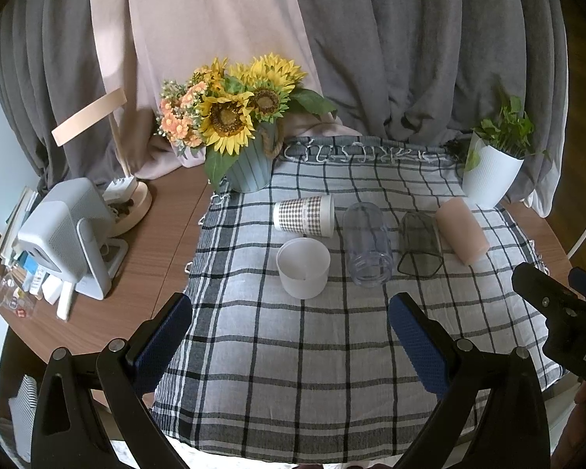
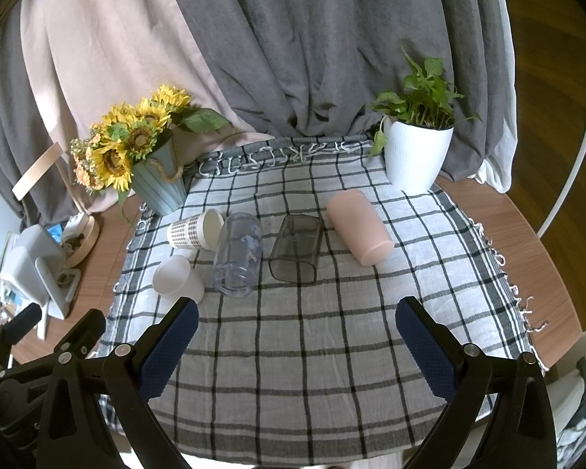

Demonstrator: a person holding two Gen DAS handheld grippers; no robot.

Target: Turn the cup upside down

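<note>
Several cups lie on a checked cloth (image 1: pixel 293 371). A white cup (image 1: pixel 303 267) stands upright, mouth up, also in the right wrist view (image 2: pixel 177 279). A houndstooth paper cup (image 1: pixel 304 216) (image 2: pixel 196 230), a clear cup (image 1: pixel 367 244) (image 2: pixel 238 259), a smoky square cup (image 1: pixel 418 243) (image 2: pixel 297 248) and a pink cup (image 1: pixel 462 230) (image 2: pixel 358 226) lie on their sides. My left gripper (image 1: pixel 291 334) is open and empty, in front of the white cup. My right gripper (image 2: pixel 295 338) is open and empty, in front of the row.
A sunflower pot (image 1: pixel 250 168) (image 2: pixel 158 183) stands at the cloth's back left, a white plant pot (image 1: pixel 490 176) (image 2: pixel 416 160) at the back right. A white device (image 1: pixel 68 234) and clutter sit on the wooden table at left. Curtains hang behind.
</note>
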